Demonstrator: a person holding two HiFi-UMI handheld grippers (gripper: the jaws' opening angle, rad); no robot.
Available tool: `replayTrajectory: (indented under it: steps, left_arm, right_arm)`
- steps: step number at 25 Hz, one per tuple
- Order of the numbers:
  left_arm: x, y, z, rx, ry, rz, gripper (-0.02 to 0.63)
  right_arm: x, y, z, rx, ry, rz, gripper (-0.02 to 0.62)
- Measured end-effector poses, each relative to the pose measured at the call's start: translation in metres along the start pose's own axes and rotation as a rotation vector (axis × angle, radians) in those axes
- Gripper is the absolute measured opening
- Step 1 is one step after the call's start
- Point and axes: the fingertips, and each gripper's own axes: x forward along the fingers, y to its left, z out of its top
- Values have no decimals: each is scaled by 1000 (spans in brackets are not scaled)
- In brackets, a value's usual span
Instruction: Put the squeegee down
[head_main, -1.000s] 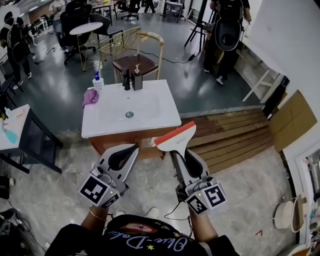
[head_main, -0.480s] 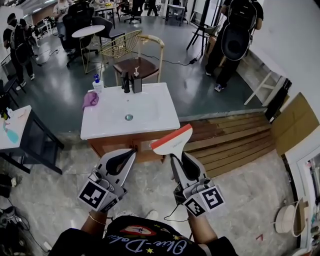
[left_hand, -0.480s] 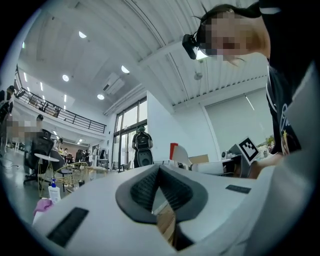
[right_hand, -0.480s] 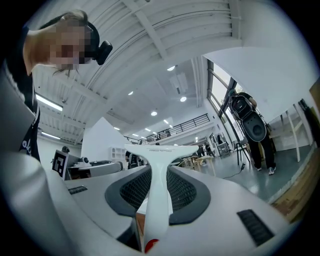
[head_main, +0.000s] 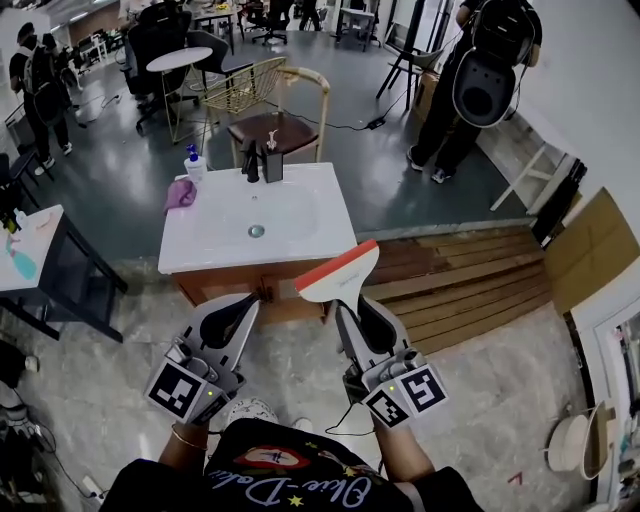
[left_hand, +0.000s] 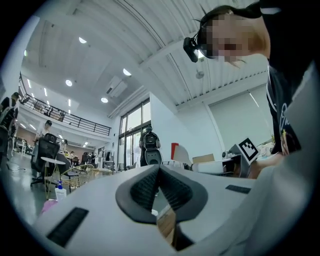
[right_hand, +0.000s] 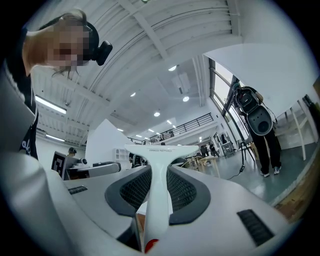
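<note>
A white squeegee (head_main: 339, 273) with an orange-red blade edge sticks up and forward from my right gripper (head_main: 358, 309), whose jaws are shut on its handle. In the right gripper view the squeegee (right_hand: 160, 175) runs up between the two dark pads to a wide white head. My left gripper (head_main: 243, 309) hangs beside it at the left, shut with nothing in it; in the left gripper view its tips (left_hand: 159, 169) meet. Both grippers are held in the air just short of the front edge of a white washbasin counter (head_main: 300, 240).
On the counter's far side stand a soap bottle (head_main: 193, 162), a pink cloth (head_main: 181, 195) and a dark faucet set (head_main: 262, 160). A chair (head_main: 281, 120) stands behind it. Wooden planks (head_main: 470, 275) lie on the floor at right. A person (head_main: 480, 70) stands at the back right.
The view has slid slightly back and left; both grippers have drifted a little lower and leftward in the picture. The squeegee stays gripped in the right gripper.
</note>
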Motion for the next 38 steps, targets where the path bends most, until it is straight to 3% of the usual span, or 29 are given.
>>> replayTrajectory:
  steps: [9,19,33,38]
  left_arm:
    - [-8,21,-6,-16,7,56,-4]
    - [48,26,-20,-28,-7,-68,-3]
    - [95,72,-23,-48,-55,-104,-3]
    - [107,91,-35,-42,-29,-102,-5]
  right_arm:
    - [13,0,-8,11,27,11,101]
    - [18,-42,-3,-18,24,-109,100]
    - [66,-76,-4,-46,35,-149,100]
    - [85,-86,-13,-37,48,-154,100]
